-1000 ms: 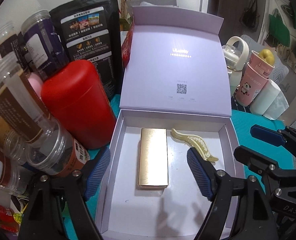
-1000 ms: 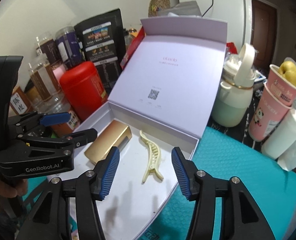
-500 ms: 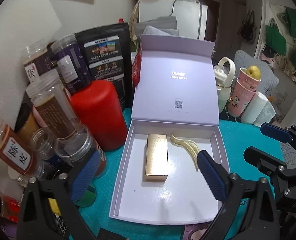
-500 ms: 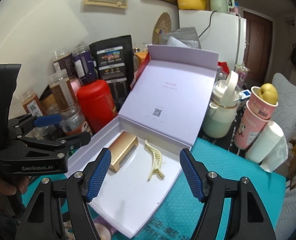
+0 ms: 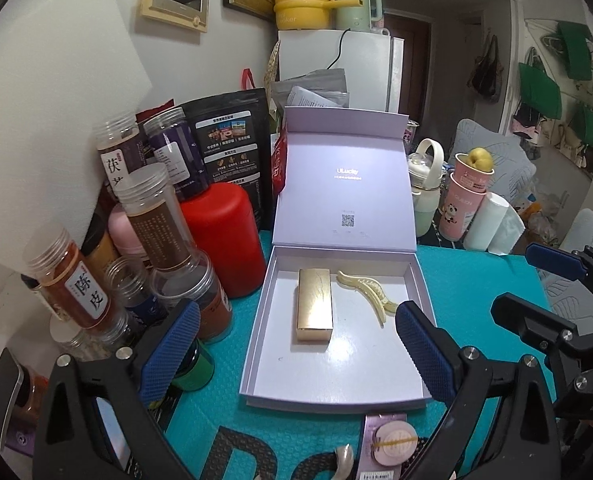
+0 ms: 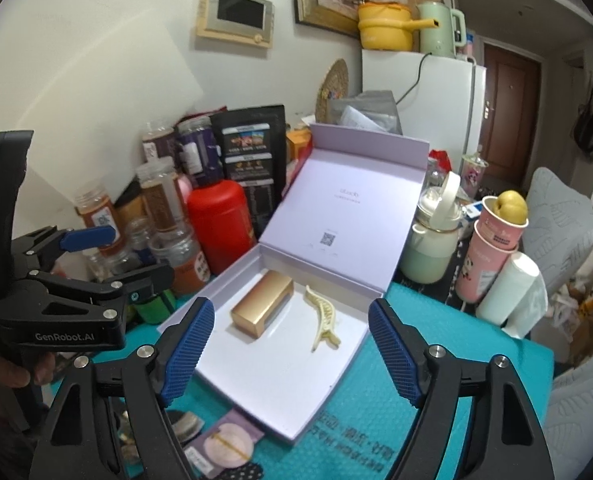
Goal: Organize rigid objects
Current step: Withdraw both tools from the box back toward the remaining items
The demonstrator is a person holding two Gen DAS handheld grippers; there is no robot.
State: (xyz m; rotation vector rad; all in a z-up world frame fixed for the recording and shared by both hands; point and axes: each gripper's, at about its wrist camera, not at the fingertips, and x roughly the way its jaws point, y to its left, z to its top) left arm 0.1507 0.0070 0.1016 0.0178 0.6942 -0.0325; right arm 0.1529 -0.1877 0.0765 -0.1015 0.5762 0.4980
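A lilac gift box lies open on the teal mat, its lid standing upright behind. Inside rest a gold rectangular block and, to its right, a cream hair claw clip. My left gripper hovers above the box's near side, open and empty. My right gripper hangs over the box too, its jaws still opening with nothing between them. The left gripper's body shows at the left of the right wrist view, the right gripper at the right of the left one.
Left of the box stand a red canister, several clear spice jars and a black pouch. Right of it are a pale green jug, pink cups holding a fruit and a white roll. Small packets lie at the mat's near edge.
Both grippers have drawn back and up from the box and opened wider. The gold block and the clip stay lying inside the box.
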